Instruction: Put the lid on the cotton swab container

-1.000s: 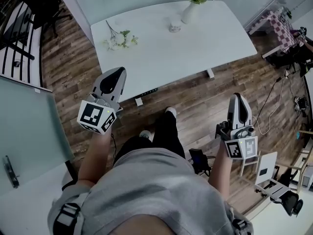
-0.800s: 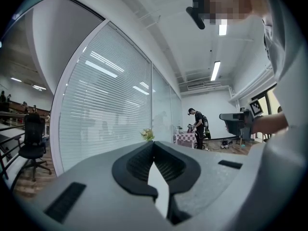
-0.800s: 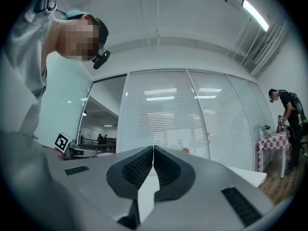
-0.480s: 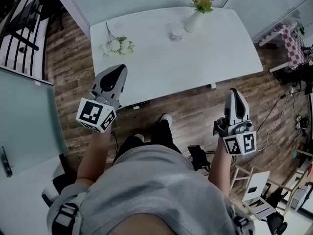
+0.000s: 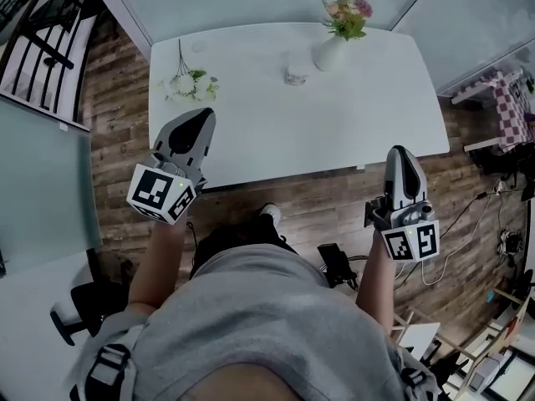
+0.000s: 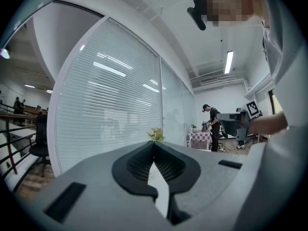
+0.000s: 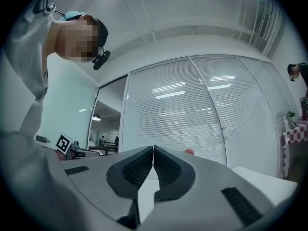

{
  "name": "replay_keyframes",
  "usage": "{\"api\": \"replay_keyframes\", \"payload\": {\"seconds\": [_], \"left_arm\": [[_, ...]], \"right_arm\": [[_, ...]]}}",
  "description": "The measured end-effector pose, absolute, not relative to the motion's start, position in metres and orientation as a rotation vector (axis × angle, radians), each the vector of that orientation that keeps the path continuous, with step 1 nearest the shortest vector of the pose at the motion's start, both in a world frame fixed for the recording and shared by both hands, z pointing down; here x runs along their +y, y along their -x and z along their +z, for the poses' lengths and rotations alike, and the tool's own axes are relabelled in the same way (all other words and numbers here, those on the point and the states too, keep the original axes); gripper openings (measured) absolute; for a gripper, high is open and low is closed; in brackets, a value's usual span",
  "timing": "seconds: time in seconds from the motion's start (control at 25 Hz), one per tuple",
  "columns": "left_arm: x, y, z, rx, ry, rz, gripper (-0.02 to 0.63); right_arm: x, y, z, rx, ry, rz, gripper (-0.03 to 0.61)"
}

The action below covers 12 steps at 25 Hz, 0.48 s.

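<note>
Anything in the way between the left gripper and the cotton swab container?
Nothing visible: only bare table between left gripper and cotton swab container. The flower sprig lies off to the left, the vase to the container's right.

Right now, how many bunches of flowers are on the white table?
2. One bunch stands in the white vase near the table's far edge; a loose bunch lies near its far left corner. None seems hidden.

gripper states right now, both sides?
Left gripper: closed, nothing between the jaws.
Right gripper: closed, nothing between the jaws.
</note>
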State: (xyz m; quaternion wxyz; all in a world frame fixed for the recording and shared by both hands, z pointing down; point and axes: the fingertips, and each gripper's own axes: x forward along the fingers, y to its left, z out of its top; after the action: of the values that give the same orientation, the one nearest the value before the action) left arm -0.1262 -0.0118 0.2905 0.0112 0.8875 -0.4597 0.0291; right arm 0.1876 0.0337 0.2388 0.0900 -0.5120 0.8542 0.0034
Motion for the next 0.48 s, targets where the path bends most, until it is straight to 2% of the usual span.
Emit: {"api": "replay_keyframes", "payload": {"seconds": [0.48], "left_arm": [[-0.028, 0.101, 0.294, -1.484, -2.727, 0.087, 0.008]], "right_arm": [[0.008, -0.213, 0.253, 2.561, 1.471, -0.045, 0.026]]}}
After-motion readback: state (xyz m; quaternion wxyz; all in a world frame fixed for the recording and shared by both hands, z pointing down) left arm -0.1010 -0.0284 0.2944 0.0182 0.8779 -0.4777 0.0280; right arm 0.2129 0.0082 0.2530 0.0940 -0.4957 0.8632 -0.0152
